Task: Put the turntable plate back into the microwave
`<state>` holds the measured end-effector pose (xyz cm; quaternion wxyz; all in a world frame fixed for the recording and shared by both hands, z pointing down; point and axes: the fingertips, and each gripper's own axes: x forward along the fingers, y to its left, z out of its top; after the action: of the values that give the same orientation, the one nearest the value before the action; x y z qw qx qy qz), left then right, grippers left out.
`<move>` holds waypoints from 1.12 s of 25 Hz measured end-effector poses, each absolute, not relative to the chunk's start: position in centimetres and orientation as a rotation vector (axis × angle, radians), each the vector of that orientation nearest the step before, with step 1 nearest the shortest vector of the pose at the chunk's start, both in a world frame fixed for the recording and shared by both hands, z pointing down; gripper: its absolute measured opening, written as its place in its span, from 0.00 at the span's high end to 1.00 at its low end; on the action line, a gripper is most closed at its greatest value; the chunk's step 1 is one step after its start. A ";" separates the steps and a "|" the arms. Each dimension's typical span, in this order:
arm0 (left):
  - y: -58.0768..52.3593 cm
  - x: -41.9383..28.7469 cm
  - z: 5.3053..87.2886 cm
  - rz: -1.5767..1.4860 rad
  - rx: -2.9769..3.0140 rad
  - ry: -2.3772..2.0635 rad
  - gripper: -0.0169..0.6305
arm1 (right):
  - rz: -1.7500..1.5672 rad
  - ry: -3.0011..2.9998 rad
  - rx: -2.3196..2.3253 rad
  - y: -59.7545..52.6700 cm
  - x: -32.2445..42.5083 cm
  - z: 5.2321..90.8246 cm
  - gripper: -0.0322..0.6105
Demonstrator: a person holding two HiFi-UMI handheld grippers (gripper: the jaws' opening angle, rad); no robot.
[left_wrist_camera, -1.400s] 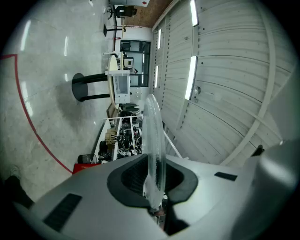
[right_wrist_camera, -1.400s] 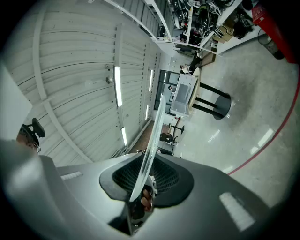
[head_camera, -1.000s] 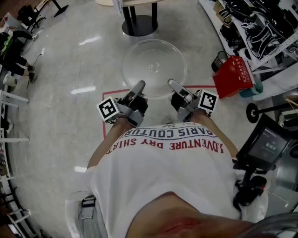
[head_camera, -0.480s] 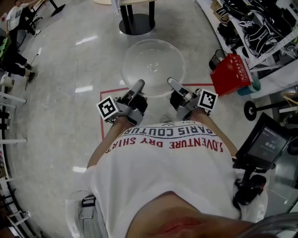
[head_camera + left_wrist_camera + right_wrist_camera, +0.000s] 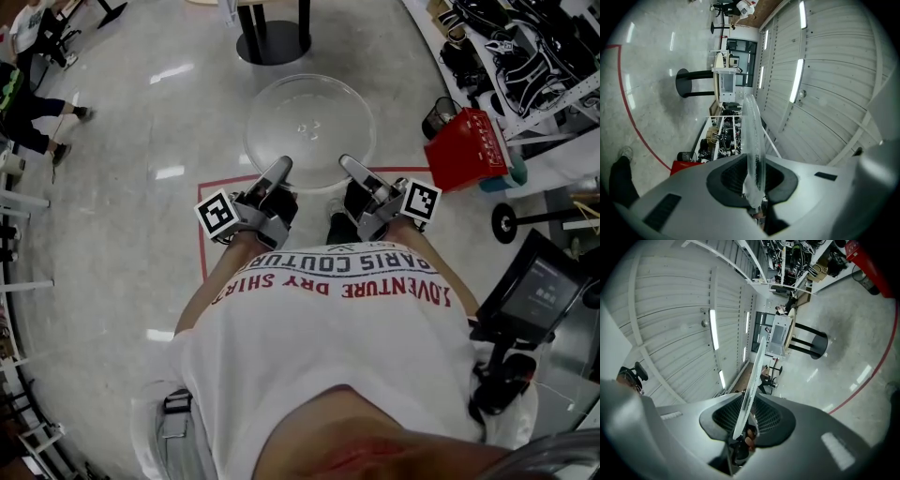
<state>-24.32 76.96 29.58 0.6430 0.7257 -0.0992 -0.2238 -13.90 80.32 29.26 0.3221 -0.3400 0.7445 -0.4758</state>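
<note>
- Right now the glass plate (image 5: 310, 131) is in the air over the floor, out in front of the person and roughly level.
- The left gripper (image 5: 278, 173) is clamped on the plate's near rim on the left; the glass runs edge-on between its pads.
- The right gripper (image 5: 348, 169) bites the same near rim on the right in the same way.
- From both grippers the plate stretches straight ahead, away from the person's body.
- Beyond its far edge stands a table on a black foot (image 5: 272, 44), well apart from the plate.
- A white box (image 5: 725, 83) sits on that table; I take it for the microwave, though I can't be sure.
- Neither hand is nearer, so I'd judge both must carry the plate forward together, keeping it level.
</note>
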 end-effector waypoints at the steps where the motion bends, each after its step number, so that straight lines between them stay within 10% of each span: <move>1: 75.9 -24.3 29.8 -0.504 1.651 -0.226 0.94 | -1.253 1.947 -0.899 79.3 -13.9 29.6 0.87; 28: 38.2 -3.3 30.4 -0.568 1.641 -0.365 0.94 | -1.296 2.039 -0.792 40.1 7.4 30.2 0.87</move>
<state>-3.29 38.16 30.39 0.6315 0.7171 -0.1596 -0.2480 7.44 40.07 30.22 0.2951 -0.2977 0.7661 -0.4872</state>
